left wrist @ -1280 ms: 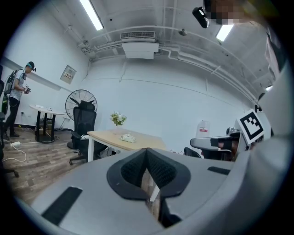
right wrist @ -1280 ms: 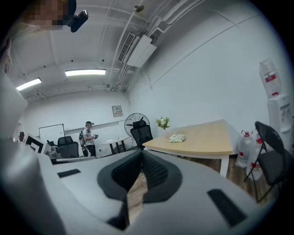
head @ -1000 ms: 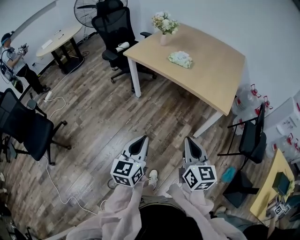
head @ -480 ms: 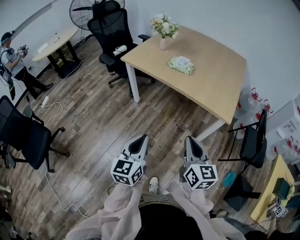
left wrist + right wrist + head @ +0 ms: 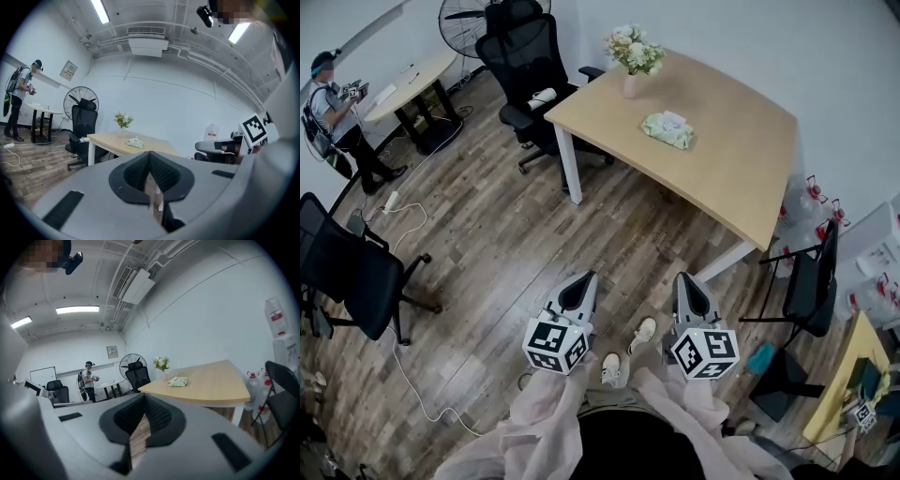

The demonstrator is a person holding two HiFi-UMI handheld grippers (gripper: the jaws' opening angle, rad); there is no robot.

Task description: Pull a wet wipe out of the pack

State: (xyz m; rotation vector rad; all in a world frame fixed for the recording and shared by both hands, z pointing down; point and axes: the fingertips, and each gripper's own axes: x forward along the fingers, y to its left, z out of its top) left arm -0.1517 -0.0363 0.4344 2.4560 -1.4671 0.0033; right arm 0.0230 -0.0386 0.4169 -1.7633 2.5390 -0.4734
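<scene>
The wet wipe pack is pale green and lies on the light wooden table, far ahead of both grippers. It shows small in the left gripper view and in the right gripper view. My left gripper and right gripper are held side by side over the wooden floor, pointing toward the table. Both are shut with nothing between their jaws, as the left gripper and right gripper show in their own views.
A vase of flowers stands at the table's far corner, with a black office chair beside it. Another black chair and a floor cable are at the left. A folding chair and water bottles stand right. A person stands far left.
The table and pack have drawn slightly nearer in the head view, and one shoe has stepped forward between the grippers. Both grippers stay shut, side by side.
</scene>
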